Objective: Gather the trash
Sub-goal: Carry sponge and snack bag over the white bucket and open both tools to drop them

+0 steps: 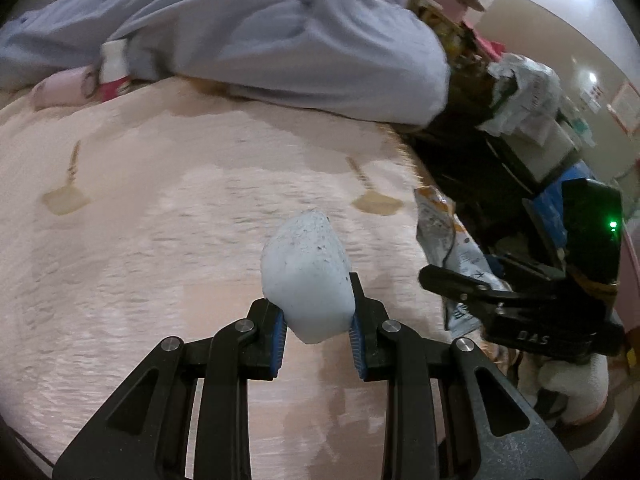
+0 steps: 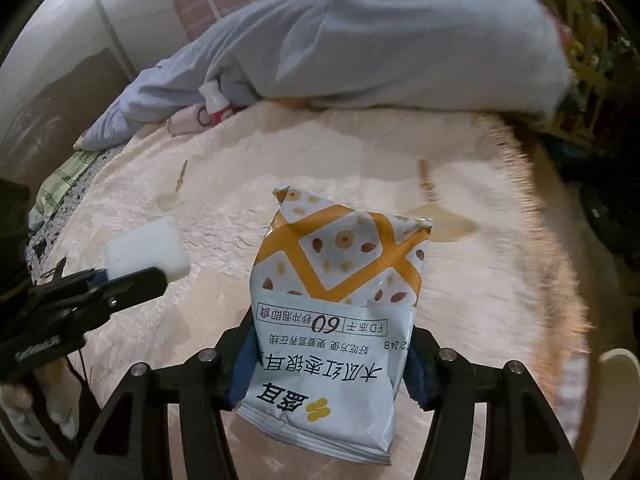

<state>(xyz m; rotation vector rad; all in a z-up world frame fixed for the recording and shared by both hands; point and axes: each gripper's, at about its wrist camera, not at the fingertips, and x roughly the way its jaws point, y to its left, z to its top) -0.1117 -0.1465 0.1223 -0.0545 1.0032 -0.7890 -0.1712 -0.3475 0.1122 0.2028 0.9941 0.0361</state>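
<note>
A white foam block (image 1: 308,264), speckled with dirt, sits pinched between the blue pads of my left gripper (image 1: 316,316), which is shut on it above the pink blanket (image 1: 160,220). In the right wrist view the block (image 2: 144,248) and left gripper (image 2: 132,276) show at the left. My right gripper (image 2: 328,368) is shut on a white and orange snack packet (image 2: 340,272) with printed nuts, its pads pressing both sides of the lower half. From the left wrist view the packet (image 1: 436,224) and right gripper (image 1: 456,292) are at the right, by the bed's edge.
A grey-blue garment (image 1: 280,40) lies heaped across the far side of the bed. A small white bottle (image 2: 212,100) and a pink item lie beside it. Dark cluttered shelves with crumpled paper (image 1: 524,88) stand off the right edge. A white slipper (image 1: 572,384) is on the floor.
</note>
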